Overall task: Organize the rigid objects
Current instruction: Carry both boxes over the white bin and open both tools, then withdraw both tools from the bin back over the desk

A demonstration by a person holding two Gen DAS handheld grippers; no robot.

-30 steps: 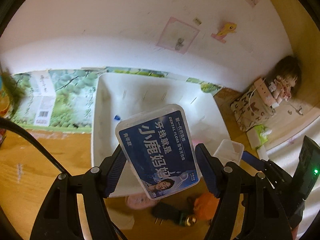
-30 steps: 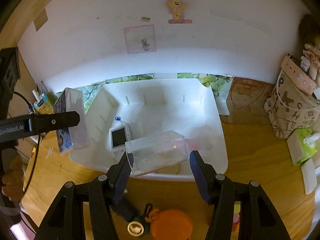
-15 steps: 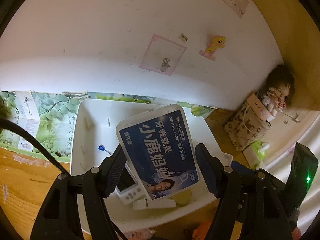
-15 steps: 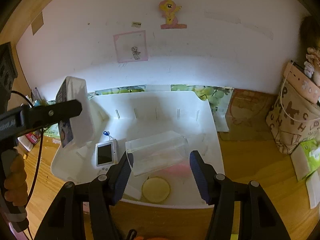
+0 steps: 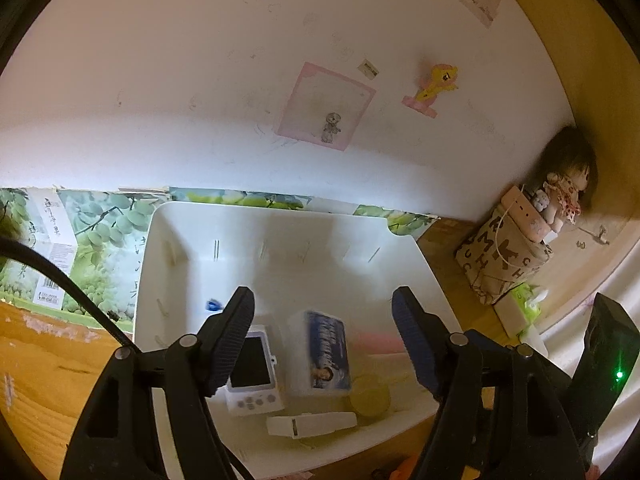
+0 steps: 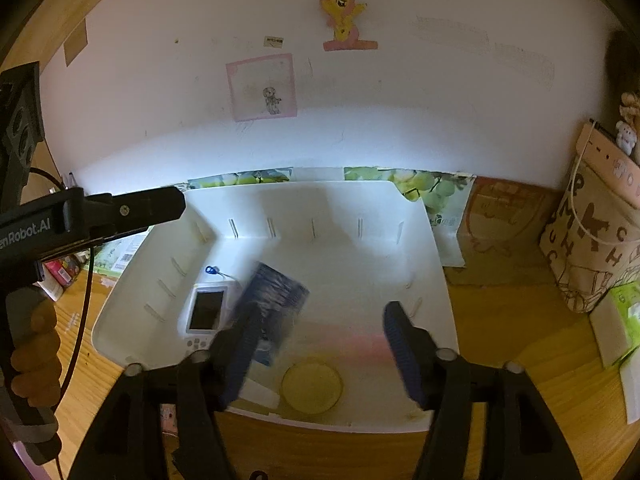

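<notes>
Bin (image 5: 404, 248): floss box (image 5: 328, 354) inside, beside game console (image 5: 252, 372). Our left gripper (image 5: 324, 336) and right gripper (image 6: 318, 340) are opening, both empty. Risk: we may clip the console or yellow disc (image 6: 312, 386) withdrawing.

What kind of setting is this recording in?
Probably a child's room or play corner at home: a wooden table against a scribbled white wall with a pony sticker, a doll, and a white bin holding small household items.
</notes>
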